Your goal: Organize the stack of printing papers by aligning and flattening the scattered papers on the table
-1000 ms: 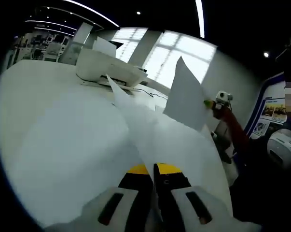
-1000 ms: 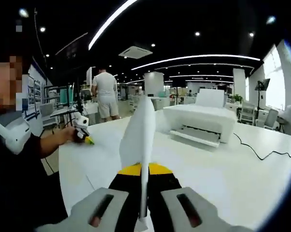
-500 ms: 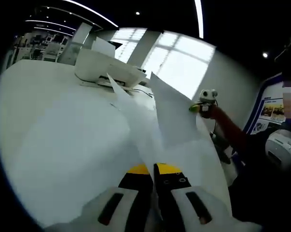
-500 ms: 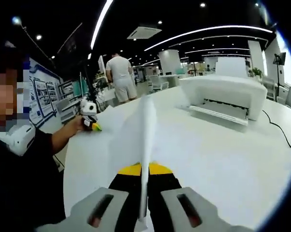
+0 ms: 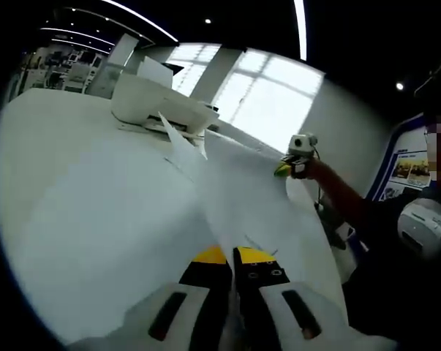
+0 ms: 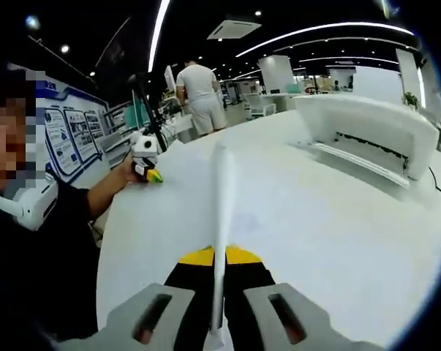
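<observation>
White printing papers (image 5: 235, 197) rise off the white table (image 5: 96, 205) from between my left gripper's (image 5: 232, 265) jaws, which are shut on their near edge. Across the sheets, my right gripper (image 5: 296, 155), in a person's hand, holds the far side, with the paper lying low and nearly flat. In the right gripper view, my right gripper (image 6: 219, 265) is shut on a sheet (image 6: 221, 197) seen edge-on, running straight ahead. The left gripper (image 6: 145, 155) shows there at the table's left edge, held in a hand.
A white printer (image 5: 158, 102) stands at the back of the table, with its tray facing me (image 6: 374, 131). A person (image 6: 202, 91) stands in the aisle beyond the table. Posters (image 6: 66, 139) hang on the left wall. Bare tabletop (image 6: 330, 234) spreads to the right.
The sheet held by my right gripper has swung down from upright to nearly flat over the other papers. The right gripper has moved closer to the printer side. My left gripper stays shut.
</observation>
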Available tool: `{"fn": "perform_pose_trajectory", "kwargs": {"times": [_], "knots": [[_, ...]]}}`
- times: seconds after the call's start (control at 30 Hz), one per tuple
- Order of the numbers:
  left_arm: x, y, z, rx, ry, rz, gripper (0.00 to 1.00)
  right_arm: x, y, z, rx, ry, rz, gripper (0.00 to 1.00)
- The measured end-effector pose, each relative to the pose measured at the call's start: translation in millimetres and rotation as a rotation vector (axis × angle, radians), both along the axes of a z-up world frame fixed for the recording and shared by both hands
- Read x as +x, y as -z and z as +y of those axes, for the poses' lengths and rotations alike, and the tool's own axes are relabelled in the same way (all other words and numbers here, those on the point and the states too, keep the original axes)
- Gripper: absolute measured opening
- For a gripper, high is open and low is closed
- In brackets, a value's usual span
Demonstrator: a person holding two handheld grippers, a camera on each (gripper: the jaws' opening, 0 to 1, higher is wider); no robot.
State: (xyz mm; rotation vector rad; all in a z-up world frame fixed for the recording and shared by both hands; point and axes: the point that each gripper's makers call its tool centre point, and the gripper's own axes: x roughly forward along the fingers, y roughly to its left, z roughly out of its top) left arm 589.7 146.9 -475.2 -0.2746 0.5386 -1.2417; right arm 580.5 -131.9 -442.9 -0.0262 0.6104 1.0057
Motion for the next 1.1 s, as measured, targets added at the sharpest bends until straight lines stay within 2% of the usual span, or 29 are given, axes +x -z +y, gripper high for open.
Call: {"fn": "perform_pose_trajectory", "kwargs": {"times": [0.23,0.8,1.1], "knots": [[0.2,-0.6,-0.5,0.001,0.004,-0.018,0.08,4.4,5.7,12.8,-0.003,-0.039,0.015,0.0],[-3.4,-9.4,-3.0,-0.05,0.019,-0.03,0.21,10.2,15.7,49.4,0.006,-0.127,0.036,0.0],[-2.8,-9.5,-3.0,-0.051,0.017,-0.028,0.22,10.7,23.3,76.1,0.029,-0.169,0.062,0.0]]}}
